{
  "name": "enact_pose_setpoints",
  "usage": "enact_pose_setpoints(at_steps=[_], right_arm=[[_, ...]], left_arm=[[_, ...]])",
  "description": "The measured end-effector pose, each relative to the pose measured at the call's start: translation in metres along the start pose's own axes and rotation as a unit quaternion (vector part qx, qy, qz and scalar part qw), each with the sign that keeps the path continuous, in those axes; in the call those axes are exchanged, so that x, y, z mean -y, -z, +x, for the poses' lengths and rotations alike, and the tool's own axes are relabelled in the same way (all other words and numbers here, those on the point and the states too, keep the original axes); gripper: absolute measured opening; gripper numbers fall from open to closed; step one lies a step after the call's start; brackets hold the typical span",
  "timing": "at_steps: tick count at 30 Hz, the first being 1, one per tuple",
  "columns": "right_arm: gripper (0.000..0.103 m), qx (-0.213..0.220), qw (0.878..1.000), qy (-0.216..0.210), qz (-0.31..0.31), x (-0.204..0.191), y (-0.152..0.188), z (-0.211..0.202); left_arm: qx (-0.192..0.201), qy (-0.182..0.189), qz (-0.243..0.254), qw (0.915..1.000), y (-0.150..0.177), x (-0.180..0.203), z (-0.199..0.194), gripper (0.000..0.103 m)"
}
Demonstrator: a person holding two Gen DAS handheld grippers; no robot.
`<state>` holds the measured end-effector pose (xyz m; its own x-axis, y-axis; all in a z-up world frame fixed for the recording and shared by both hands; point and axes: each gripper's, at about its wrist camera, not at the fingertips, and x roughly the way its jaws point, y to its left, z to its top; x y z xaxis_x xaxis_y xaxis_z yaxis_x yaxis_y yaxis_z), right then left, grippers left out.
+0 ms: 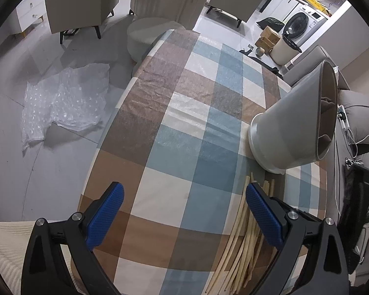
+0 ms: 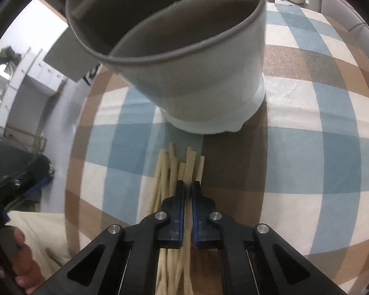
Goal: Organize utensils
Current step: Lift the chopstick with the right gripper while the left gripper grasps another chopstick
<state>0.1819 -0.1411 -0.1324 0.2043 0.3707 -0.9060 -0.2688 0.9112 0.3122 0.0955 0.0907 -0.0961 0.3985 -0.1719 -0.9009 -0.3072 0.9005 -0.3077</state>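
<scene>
Just near of the divided holder point(image 2: 184, 73), the right gripper point(image 2: 189, 191) pinches one chopstick point(image 2: 191, 164) and should lift it clear of the pile point(image 2: 169, 172), while the left gripper point(image 1: 184, 211) waits spread apart.

The counter point(image 1: 174, 132) is covered by a checked cloth point(image 1: 204, 177) in brown, blue and cream squares. Two items rest directly on the cloth. A grey utensil holder point(image 1: 292, 123) stands on its base near the counter's right edge; an inner divider splits it into compartments. A loose bundle of pale wooden chopsticks point(image 1: 241, 245) lies flat just beside the holder's base, sticks overlapping one another, ends pointing toward the holder.
</scene>
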Motion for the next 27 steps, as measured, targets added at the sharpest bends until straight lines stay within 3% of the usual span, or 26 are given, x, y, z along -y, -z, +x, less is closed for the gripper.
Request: enact_pose_setpoints(at_steps=[10, 15, 17, 20, 27], right_arm=[[0.004, 0.047, 0.997, -0.040, 0.054, 0.034, 0.016, -0.038], [0.004, 0.079, 0.990, -0.074, 0.092, 0.054, 0.023, -0.060], [0.004, 0.094, 0.985, -0.088, 0.115, 0.067, 0.029, -0.069], [0.004, 0.112, 0.976, -0.110, 0.154, 0.080, 0.036, -0.076], [0.004, 0.159, 0.953, -0.129, 0.224, 0.110, 0.052, -0.087]], left_arm=[[-0.014, -0.027, 0.033, 0.9990, 0.009, 0.012, 0.007, 0.097], [-0.058, -0.021, 0.080, 0.9949, 0.024, 0.032, 0.023, 0.097], [-0.075, -0.024, 0.106, 0.9912, 0.032, 0.042, 0.030, 0.097], [-0.082, -0.060, 0.145, 0.9841, 0.043, 0.053, 0.040, 0.097], [-0.102, -0.097, 0.164, 0.9764, 0.053, 0.058, 0.059, 0.097]])
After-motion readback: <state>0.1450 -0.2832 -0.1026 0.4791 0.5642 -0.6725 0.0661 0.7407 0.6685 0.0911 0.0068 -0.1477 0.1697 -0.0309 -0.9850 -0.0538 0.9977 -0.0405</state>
